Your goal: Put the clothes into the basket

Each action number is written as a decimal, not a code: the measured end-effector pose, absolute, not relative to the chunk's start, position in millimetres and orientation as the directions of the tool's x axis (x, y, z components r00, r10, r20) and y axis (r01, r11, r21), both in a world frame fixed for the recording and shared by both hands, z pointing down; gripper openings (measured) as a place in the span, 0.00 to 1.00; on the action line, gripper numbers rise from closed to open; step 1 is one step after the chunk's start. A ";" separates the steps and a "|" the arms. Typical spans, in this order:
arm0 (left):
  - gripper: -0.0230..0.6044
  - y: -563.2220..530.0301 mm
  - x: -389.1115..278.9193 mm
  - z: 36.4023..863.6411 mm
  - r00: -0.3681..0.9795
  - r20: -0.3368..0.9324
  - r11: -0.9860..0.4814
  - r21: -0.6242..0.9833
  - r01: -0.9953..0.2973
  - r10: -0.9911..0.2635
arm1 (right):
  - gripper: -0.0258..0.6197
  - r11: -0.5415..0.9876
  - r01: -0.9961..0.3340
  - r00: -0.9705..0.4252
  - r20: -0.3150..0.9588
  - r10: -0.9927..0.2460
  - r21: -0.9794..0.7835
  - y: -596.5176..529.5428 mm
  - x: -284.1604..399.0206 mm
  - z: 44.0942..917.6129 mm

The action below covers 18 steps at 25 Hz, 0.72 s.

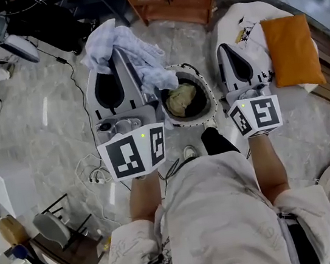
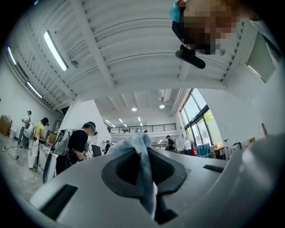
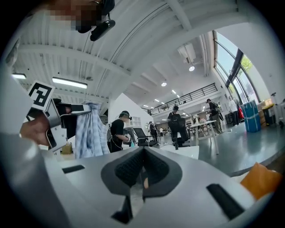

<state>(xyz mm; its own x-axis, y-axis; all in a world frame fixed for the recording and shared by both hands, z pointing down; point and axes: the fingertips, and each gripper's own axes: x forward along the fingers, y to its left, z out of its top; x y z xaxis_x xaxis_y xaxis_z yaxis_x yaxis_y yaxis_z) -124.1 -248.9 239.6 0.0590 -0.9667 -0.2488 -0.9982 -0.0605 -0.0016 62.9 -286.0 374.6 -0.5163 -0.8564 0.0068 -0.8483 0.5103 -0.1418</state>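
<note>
Left gripper (image 2: pixel 141 153) pinches a pale blue-white cloth (image 1: pixel 141 55), apparently checked, which hangs crumpled just over the basket (image 1: pixel 210 94) rim. A beige garment (image 1: pixel 182 100) lies inside. Right gripper (image 3: pixel 142 167) jaws are pressed together, empty.

A crumpled pale blue checked garment (image 1: pixel 133 52) hung pinched in the left gripper (image 1: pixel 118 55) beside and partly over the round dark basket (image 1: pixel 208 86), which held a bunched beige cloth (image 1: pixel 181 99).

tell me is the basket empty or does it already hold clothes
Not empty: the basket already holds a crumpled pale garment, seen in the head view.
</note>
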 end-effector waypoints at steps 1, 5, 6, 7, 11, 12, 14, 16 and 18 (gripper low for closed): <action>0.08 -250.2 -122.3 230.0 0.061 -0.267 -0.061 -0.010 -0.998 -0.962 | 0.02 0.511 -0.849 -0.516 0.002 -0.856 -0.137 -287.6 63.0 371.2; 0.08 -268.2 -121.7 195.2 0.067 -0.319 -0.063 -0.023 -0.998 -0.945 | 0.02 0.512 -0.849 -0.515 -0.009 -0.857 -0.130 -305.5 59.6 356.9; 0.08 -269.6 -121.2 188.1 0.066 -0.330 -0.063 -0.018 -0.998 -0.942 | 0.02 0.513 -0.849 -0.516 -0.013 -0.857 -0.128 -307.0 60.0 354.5; 0.08 -269.5 -120.3 181.0 0.064 -0.343 -0.064 -0.012 -0.998 -0.937 | 0.02 0.514 -0.848 -0.516 -0.017 -0.856 -0.126 -307.7 60.8 352.1; 0.08 -266.6 -116.1 154.8 0.065 -0.392 -0.070 -0.001 -0.998 -0.918 | 0.02 0.512 -0.849 -0.512 -0.040 -0.858 -0.126 -310.1 66.2 342.3; 0.08 -266.3 -115.3 149.8 0.064 -0.400 -0.071 0.001 -0.998 -0.914 | 0.02 0.511 -0.850 -0.510 -0.042 -0.859 -0.127 -310.6 67.8 341.1; 0.08 -265.6 -113.7 140.9 0.062 -0.415 -0.070 0.005 -0.998 -0.908 | 0.02 0.511 -0.850 -0.510 -0.045 -0.859 -0.128 -311.9 70.7 340.1; 0.08 -264.4 -110.2 133.7 0.062 -0.432 -0.073 0.008 -0.997 -0.900 | 0.02 0.511 -0.850 -0.510 -0.045 -0.859 -0.128 -313.8 73.8 340.7; 0.08 -262.6 -106.7 127.6 0.065 -0.444 -0.080 0.016 -0.997 -0.894 | 0.02 0.511 -0.850 -0.510 -0.045 -0.859 -0.129 -315.5 76.6 341.0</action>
